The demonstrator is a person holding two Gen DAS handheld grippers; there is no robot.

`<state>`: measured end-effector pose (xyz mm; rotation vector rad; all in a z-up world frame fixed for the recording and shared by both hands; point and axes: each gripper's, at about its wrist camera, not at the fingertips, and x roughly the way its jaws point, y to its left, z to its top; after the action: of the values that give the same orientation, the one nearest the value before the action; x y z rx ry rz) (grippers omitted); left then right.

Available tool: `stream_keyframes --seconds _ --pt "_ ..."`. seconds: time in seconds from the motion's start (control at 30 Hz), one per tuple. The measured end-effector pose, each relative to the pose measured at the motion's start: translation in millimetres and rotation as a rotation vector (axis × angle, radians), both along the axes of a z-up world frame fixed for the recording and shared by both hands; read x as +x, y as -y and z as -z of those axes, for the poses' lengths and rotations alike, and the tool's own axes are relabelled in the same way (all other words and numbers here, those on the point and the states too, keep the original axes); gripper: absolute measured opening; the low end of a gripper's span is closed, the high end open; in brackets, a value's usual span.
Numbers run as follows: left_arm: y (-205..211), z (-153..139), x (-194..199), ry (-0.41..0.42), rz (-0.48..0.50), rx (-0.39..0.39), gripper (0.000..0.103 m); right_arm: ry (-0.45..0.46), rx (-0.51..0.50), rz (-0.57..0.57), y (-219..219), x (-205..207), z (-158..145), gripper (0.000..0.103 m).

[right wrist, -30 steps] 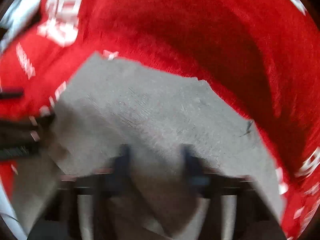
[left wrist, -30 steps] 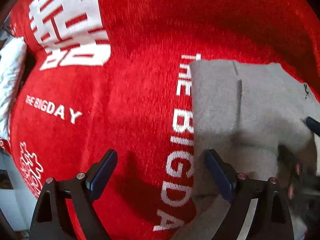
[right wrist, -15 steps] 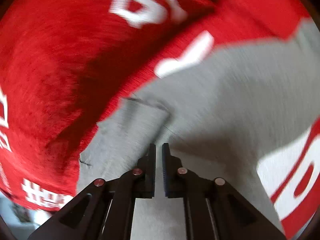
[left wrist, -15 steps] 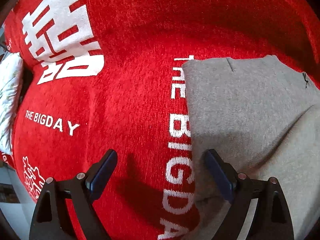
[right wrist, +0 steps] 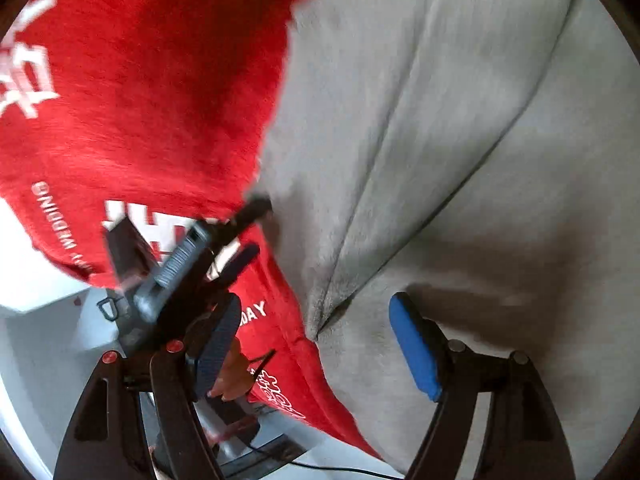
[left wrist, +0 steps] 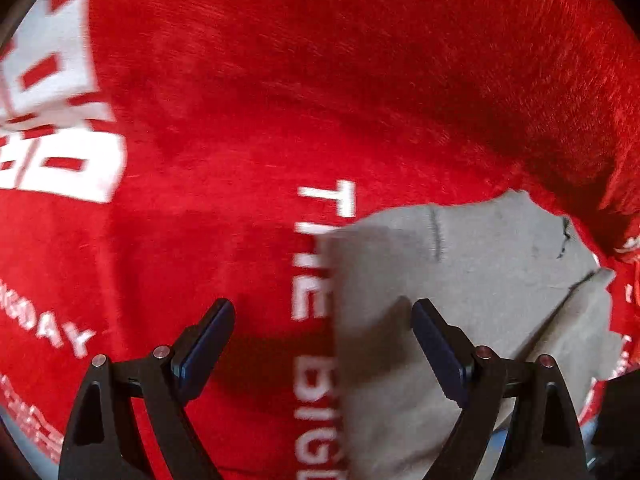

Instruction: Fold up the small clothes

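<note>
Grey garment laid down, right jaws now letting go

Grey garment point(left wrist: 472, 320) is lying flat on the big red blanket point(left wrist: 248, 128), the largest thing in both views, printed in white with lettering and a blocky emblem. Half a second ago the right gripper point(right wrist: 316, 344) was showing its jaws pressed nearly together over the grey cloth; now they are standing spread wide, with nothing between them. I am reading that as a release: a fold has likely just been set down, and the cloth is resting on its own. The left gripper point(left wrist: 320, 336) is keeping its jaws spread as before, hovering over the garment's left edge where it is crossing the white lettering, holding nothing. The left view has also drifted and blurred, so that hand is moving.

Left wrist view is giving the outline: a roughly rectangular grey piece with a short dark seam mark near its far edge, a diagonal fold line at its right side, and a bit of loose thread at the far right corner. Right wrist view is giving what that one lacks: long creases and an overlapped layer running up the grey cloth, the red blanket's edge hanging over a pale surface below, and the left gripper's body seen from the side, blurred.
</note>
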<state>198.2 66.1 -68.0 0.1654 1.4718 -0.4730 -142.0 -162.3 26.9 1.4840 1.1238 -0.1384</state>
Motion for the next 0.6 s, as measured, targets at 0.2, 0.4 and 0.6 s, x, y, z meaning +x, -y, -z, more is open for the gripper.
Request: stream_keyframes --seconds 0.2,0.4,0.6 --pt "12 4 4 -0.039 0.052 -0.082 0.012 -0.005 0.033 0.110 -7 -2 11 0.009" --pt "1 4 13 0.005 0.106 -0.042 0.012 0.042 0.120 0.071 -36 1 23 0.009" --pt "-4 8 9 0.022 0.102 -0.023 0.012 -0.029 0.009 -0.126 -10 -30 -13 0.066"
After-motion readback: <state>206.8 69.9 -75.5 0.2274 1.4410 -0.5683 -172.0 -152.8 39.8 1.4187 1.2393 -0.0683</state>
